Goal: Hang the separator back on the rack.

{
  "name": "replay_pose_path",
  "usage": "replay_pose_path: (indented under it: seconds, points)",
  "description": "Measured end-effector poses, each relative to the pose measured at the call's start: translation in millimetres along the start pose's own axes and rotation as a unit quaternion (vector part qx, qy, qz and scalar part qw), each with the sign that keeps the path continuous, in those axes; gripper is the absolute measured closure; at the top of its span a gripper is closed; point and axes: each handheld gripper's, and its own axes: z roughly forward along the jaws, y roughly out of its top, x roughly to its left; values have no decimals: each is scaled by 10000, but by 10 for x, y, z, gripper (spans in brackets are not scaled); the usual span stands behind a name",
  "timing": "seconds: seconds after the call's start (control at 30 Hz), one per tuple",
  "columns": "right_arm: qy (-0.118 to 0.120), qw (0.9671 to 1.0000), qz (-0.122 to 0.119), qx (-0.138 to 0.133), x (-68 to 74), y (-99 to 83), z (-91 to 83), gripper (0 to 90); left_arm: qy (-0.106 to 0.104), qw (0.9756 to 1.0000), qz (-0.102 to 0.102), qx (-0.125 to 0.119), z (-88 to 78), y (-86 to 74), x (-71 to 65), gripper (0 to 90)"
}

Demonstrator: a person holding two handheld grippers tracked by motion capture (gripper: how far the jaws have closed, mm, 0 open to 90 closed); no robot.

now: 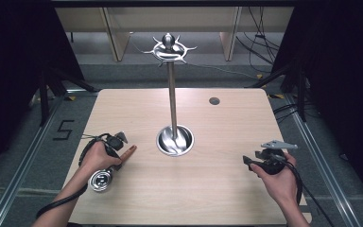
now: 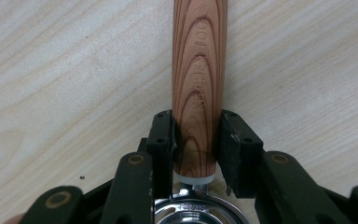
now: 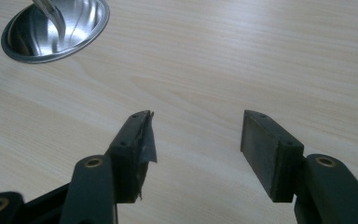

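A: Pale wood-grain table [image 1: 227, 189], dark curtains either side. At the left there's a wooden-handled steel strainer-type utensil [image 2: 199, 84] lying flat near the front-left edge.

B: Yep, left gripper [image 2: 196, 140] has its jaws either side of that handle; left pad's on it, right one I can't tell.

A: Middle?

B: Tall chrome stand with a round dish base [image 1: 175, 140]. Right gripper [image 3: 196, 144] sits wide open, nothing in it.

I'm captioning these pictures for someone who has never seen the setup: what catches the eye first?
First, the tall metal stand at the middle of the table, with curved hooks on top and a round shiny base. Next, the left gripper at the near left, its jaws on either side of a wooden handle joined to a shiny metal cup. The right gripper hangs at the near right, jaws wide apart over bare wood.
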Motion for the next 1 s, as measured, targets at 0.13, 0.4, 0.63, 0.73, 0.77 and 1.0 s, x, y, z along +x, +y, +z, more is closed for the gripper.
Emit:
replay_pose_path:
  seconds: [0.13, 0.4, 0.63, 0.73, 0.77, 1.0]
  points:
    - [-18, 10000, -25, 39, -3, 3, -9, 440, -7, 10000, -26, -6, 3, -1, 3, 675]
    - [60, 10000, 21, 38, 3, 0, -7, 440, -395, 9990, -187, 65, -67, -11, 16, 680]
    - [73, 9997, 205, 53, 25, -8, -20, 440, -789, 9903, -717, -895, -181, -177, -29, 681]
    - [43, 10000, 24, -56, 6, -15, -3, 440, -758, 9880, -613, -1200, -248, -253, 6, 681]
    - [25, 10000, -7, -9, 3, -12, -8, 440, -741, 9869, -570, -1313, -279, -286, 23, 681]
    - [77, 9999, 77, -7, 4, -7, -2, 440, -657, 9710, -652, -2205, -402, -482, 45, 681]
